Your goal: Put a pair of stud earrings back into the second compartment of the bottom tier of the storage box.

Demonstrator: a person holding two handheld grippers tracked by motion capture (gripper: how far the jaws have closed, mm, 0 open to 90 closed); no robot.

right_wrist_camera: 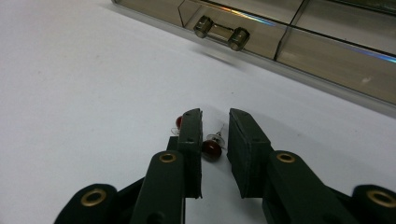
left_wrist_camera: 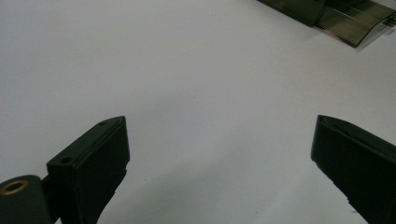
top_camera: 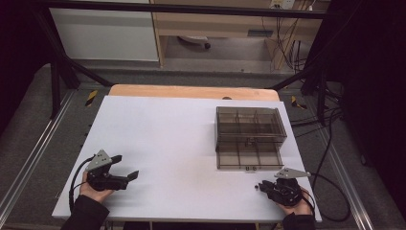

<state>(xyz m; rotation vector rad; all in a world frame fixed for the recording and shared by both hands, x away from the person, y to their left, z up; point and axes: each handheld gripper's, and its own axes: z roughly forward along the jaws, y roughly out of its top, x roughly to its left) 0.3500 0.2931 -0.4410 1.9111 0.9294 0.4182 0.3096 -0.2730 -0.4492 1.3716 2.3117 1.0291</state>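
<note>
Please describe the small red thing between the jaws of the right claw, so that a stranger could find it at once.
Start at the smoky transparent drawer box on the white table, and go to its near right corner, where the right claw rests. Between its jaws lies a red earring, a tiny round bead on a thin metal pin. A second red bead peeks out beside the left jaw.

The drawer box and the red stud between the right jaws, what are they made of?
Drawer box: probably smoked clear plastic; dividers show through and its edges glint. Red stud: glossy red bead, glass or plastic, on a thin, seemingly metal post. Right gripper straddles it, not closed.
</note>
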